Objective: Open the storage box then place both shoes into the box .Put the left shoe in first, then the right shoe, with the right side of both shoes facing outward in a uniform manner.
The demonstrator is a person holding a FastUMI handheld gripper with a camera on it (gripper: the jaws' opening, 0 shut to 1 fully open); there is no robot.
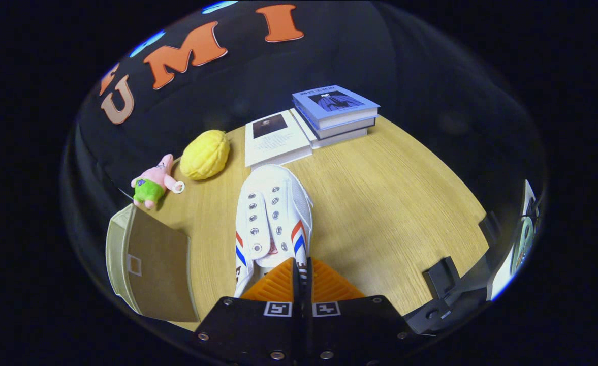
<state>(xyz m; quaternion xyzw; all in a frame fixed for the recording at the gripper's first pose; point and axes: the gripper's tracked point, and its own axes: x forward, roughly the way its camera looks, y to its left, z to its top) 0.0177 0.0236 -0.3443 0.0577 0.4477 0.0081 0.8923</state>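
Lower left: beige fabric storage box (149, 264) on the wooden table (390, 203). Centre: white canvas shoe with red-blue stripes (273, 213), toe pointing away. Bottom centre: gripper (302, 277) clenched on the shoe's heel collar.

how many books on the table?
4, it seems: one white-covered book lies beyond the shoe held in the gripper; a stack of three sits beside it. More could be hidden.
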